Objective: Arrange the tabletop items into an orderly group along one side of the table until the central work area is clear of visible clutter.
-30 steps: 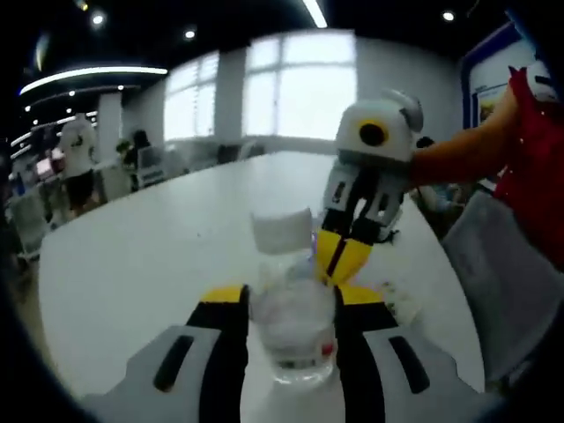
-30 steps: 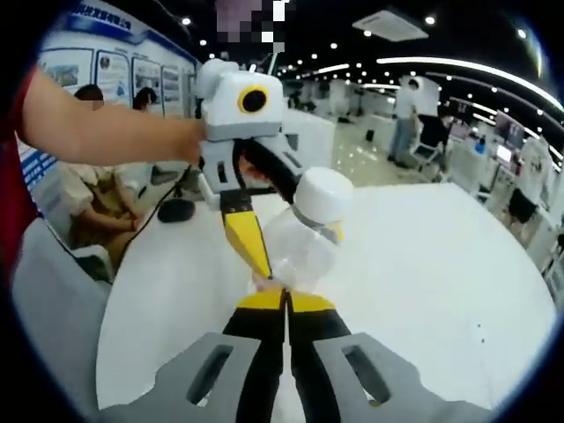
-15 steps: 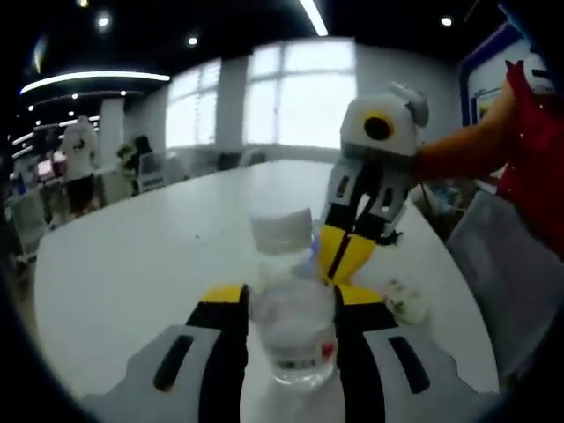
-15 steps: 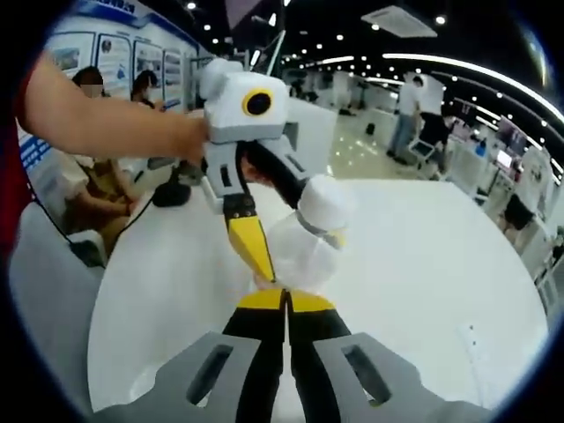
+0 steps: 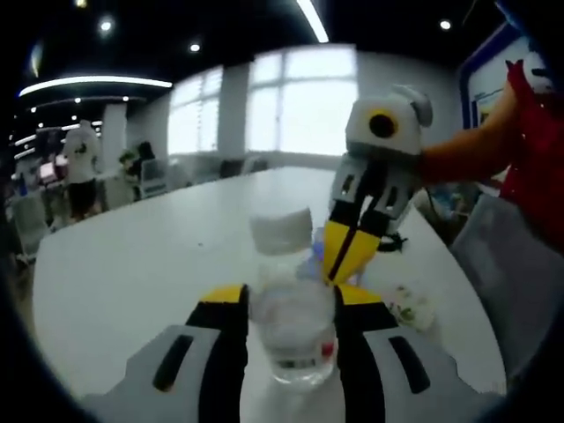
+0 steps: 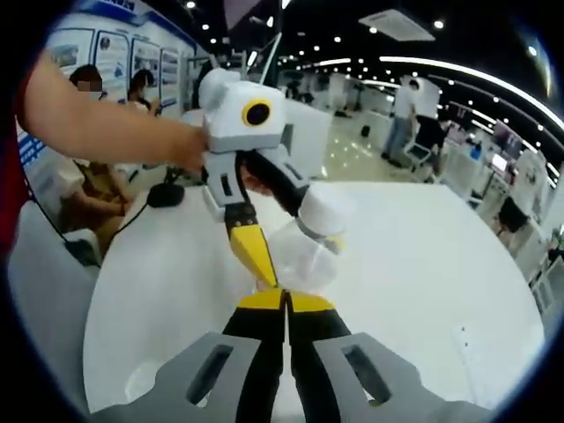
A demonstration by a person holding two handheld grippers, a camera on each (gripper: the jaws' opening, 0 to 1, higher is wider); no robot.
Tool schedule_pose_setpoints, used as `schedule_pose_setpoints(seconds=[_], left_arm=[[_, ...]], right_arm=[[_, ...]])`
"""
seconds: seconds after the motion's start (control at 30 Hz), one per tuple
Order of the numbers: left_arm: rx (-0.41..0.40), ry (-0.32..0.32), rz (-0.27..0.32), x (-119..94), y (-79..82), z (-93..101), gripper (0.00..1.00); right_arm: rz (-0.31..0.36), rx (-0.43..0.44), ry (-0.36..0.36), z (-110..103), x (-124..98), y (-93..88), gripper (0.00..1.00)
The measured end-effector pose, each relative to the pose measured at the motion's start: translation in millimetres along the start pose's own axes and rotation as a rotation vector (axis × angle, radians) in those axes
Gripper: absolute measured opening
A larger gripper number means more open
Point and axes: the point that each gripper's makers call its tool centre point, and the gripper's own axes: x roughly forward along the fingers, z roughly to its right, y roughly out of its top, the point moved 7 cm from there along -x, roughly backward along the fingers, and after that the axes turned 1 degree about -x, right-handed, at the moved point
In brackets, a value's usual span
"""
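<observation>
Bottle point(image 5: 291, 330) (contents blurred) sits clamped in the left tool point(image 5: 291, 304); right tool point(image 6: 285, 304) pressed closed.

The left gripper view looks along its own jaws across the white table point(image 5: 132, 264) toward bright windows, very near the clear bottle point(image 5: 291, 330). The right gripper view faces the opposite way, toward the open hall. Both views share the bottle point(image 6: 304, 251), the table point(image 6: 414, 264) and each other's gripper.
</observation>
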Motion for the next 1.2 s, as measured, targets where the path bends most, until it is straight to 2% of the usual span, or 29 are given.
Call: schedule_pose_setpoints(seconds=[0.33, 0.77, 0.93, 1.2], left_arm=[[0.029, -0.018, -0.008, -3, -1.0, 3.1, 0.36], [0.046, -0.112, -0.034, -5, -3.4, 3.0, 0.37], [0.029, -0.116, -0.029, -6, -4.9, 2.6, 0.37], [0.017, -0.109, -0.057, -6, -8.1, 2.6, 0.38]], right_arm=[[-0.006, -0.006, 0.023, -6, 1, 0.4, 0.01], [-0.038, -0.019, 0.092, -20, 13, -1.1, 0.01], [-0.042, -0.013, 0.098, -19, 15, -1.5, 0.01], [-0.049, 0.019, 0.097, -18, 12, -2.8, 0.01]])
